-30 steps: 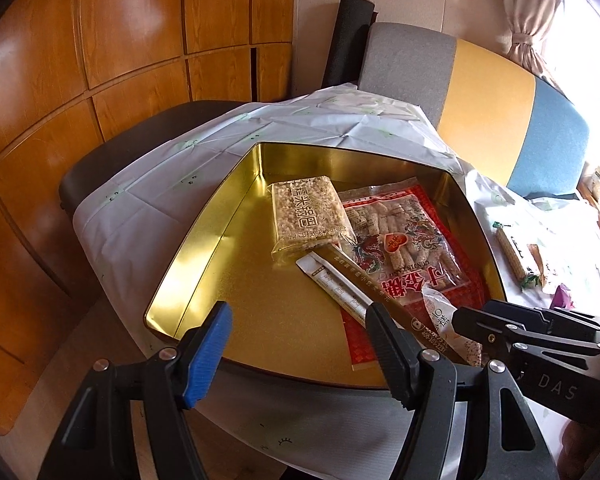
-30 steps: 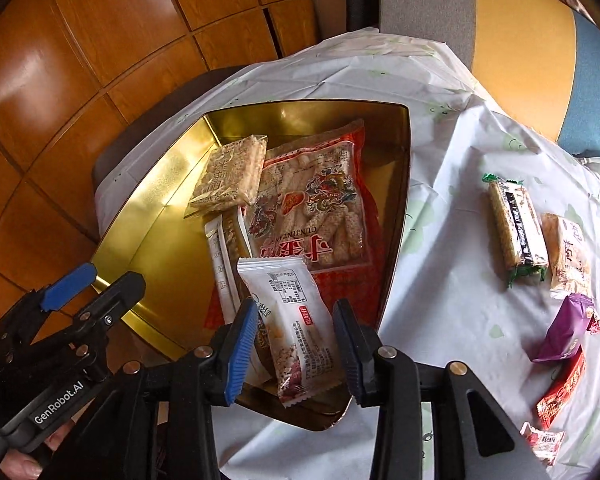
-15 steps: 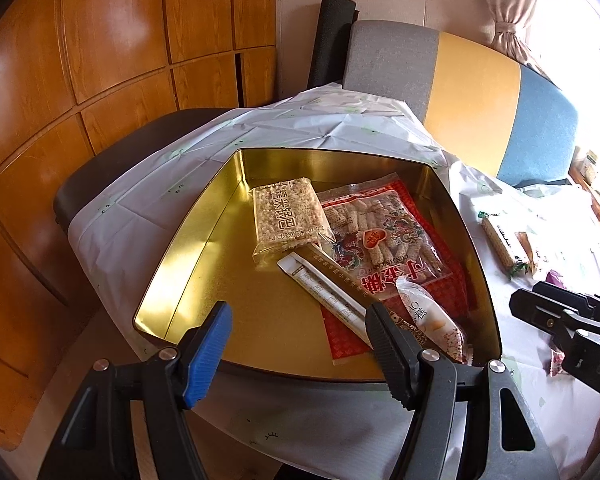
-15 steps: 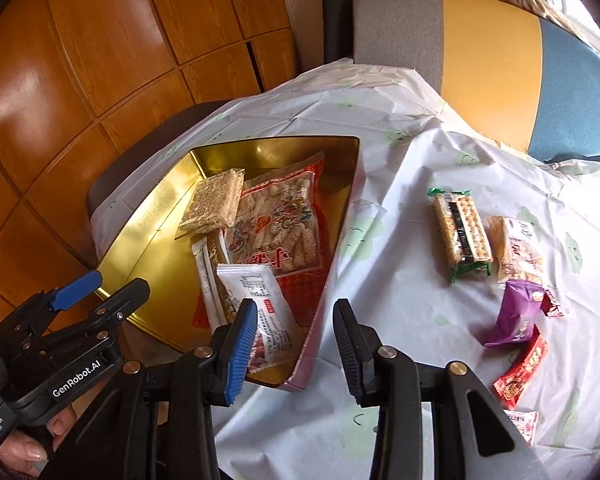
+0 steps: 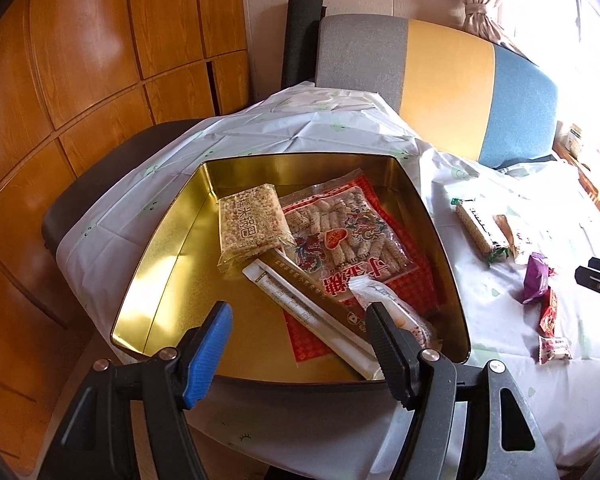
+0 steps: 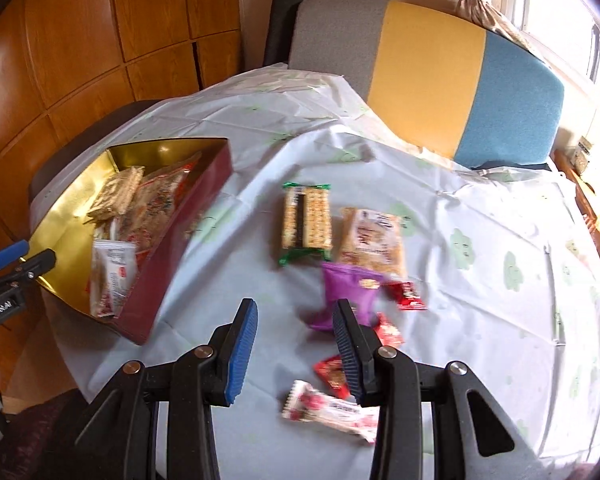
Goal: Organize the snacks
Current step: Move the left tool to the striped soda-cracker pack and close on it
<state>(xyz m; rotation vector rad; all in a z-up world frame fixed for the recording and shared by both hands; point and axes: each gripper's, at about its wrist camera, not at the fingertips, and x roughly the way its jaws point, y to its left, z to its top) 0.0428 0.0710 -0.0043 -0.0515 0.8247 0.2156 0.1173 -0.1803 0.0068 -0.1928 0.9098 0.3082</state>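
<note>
A gold tin (image 5: 172, 216) with a maroon outer wall (image 6: 172, 248) holds a rice cracker pack (image 5: 252, 220), a red bag of rolls (image 5: 348, 236), a long stick pack (image 5: 312, 308) and a small white pack (image 5: 396, 312). My left gripper (image 5: 300, 340) hangs open over the tin's near edge, nothing between its fingers. My right gripper (image 6: 296, 344) is open and empty above the white cloth, just short of a purple pack (image 6: 352, 292). Beyond lie a green-ended cracker pack (image 6: 306, 220) and a beige pack (image 6: 374, 240).
Small red packs (image 6: 406, 296) and a white-pink pack (image 6: 332, 408) lie near my right fingers. A grey, yellow and blue chair back (image 6: 428, 68) stands behind the table. Wooden panels (image 5: 80, 80) fill the left. The cloth drops off at the near edge.
My right gripper has swung right, from over the tin to over the loose snacks on the cloth. The small white pack stays in the tin. My left gripper has drifted a little.
</note>
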